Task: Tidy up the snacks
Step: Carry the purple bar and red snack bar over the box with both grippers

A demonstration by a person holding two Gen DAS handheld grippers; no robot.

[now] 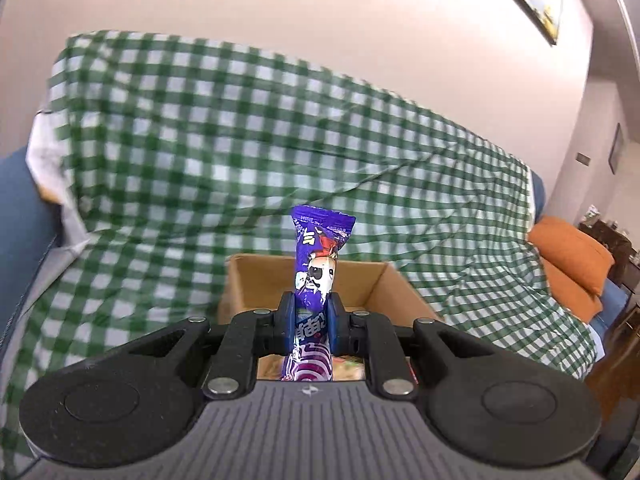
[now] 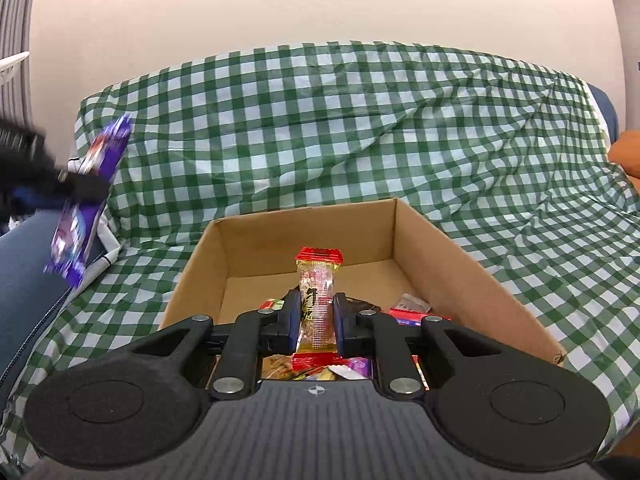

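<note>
My left gripper (image 1: 312, 312) is shut on a purple snack packet (image 1: 318, 264) and holds it upright above the near side of an open cardboard box (image 1: 394, 280). In the right wrist view the same purple packet (image 2: 90, 200) and the left gripper (image 2: 76, 186) show blurred at the far left, outside the box. My right gripper (image 2: 317, 312) is shut on a clear snack bar with red ends (image 2: 318, 300), held upright over the cardboard box (image 2: 460, 264). Several loose snack packets (image 2: 408, 308) lie on the box floor near the front.
The box sits on a sofa covered with a green and white checked cloth (image 2: 360, 128). An orange cushion (image 1: 568, 256) lies at the right. The far half of the box floor (image 2: 280, 284) is bare cardboard. A wall stands behind the sofa.
</note>
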